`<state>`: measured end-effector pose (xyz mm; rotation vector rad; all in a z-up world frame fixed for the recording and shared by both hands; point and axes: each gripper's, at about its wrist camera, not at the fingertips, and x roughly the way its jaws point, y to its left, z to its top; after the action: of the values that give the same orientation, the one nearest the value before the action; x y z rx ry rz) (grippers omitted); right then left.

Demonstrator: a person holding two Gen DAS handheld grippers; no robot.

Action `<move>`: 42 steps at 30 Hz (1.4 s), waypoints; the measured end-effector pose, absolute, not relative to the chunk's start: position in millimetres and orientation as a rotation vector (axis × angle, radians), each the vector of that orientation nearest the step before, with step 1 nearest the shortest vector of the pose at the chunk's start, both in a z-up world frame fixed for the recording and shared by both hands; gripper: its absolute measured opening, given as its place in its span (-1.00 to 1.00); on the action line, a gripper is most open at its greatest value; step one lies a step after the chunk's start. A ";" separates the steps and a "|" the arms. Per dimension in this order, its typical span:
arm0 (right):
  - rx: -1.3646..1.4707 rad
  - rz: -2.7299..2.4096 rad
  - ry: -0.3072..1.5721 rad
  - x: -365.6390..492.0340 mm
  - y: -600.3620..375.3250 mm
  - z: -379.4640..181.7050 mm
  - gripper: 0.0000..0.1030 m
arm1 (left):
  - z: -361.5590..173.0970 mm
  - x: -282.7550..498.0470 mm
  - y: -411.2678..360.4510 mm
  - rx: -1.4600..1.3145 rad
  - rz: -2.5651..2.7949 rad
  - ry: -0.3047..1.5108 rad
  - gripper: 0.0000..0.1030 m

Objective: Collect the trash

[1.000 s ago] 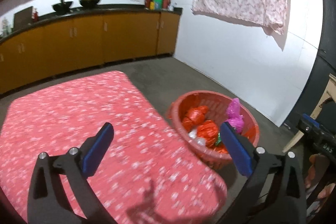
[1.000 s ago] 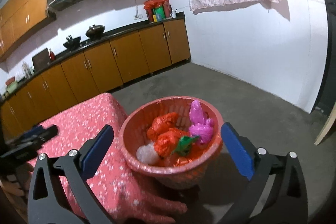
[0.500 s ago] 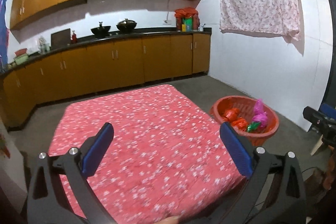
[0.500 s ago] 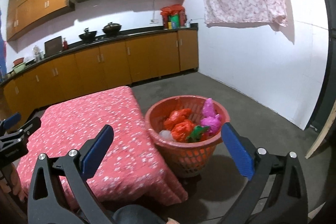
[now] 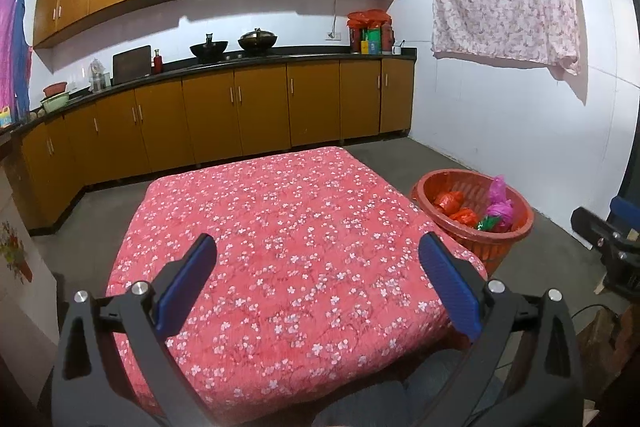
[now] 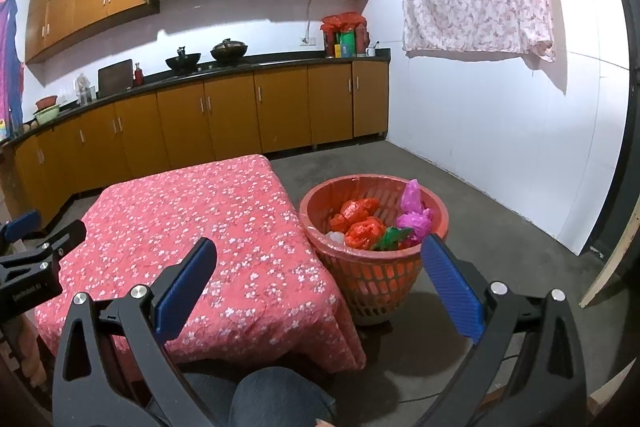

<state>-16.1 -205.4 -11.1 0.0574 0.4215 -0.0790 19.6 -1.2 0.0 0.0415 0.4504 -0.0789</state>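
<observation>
Trash sits bunched in the red basket: orange crumpled bags, a pink bag against the far rim, a green scrap beside it. That basket stands on the concrete floor, touching the right edge of the table under its red flowered cloth. Left gripper hangs above the cloth, fingers wide apart and holding nothing; right gripper hangs near the basket, likewise spread and bare
</observation>
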 end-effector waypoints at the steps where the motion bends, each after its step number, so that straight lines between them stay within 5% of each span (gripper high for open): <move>1: 0.053 -0.079 0.420 -16.9 -204.4 -11.4 0.96 | -0.9 18.6 -0.6 0.039 -0.081 0.452 0.92; 42: 0.058 -0.113 0.393 -32.4 -207.5 -7.4 0.96 | -1.4 1.9 -16.0 0.024 -0.170 0.444 0.92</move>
<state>-32.4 -207.5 -7.4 0.0580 0.3932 -0.1127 1.9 -16.0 -1.4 0.0243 0.4441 -0.1703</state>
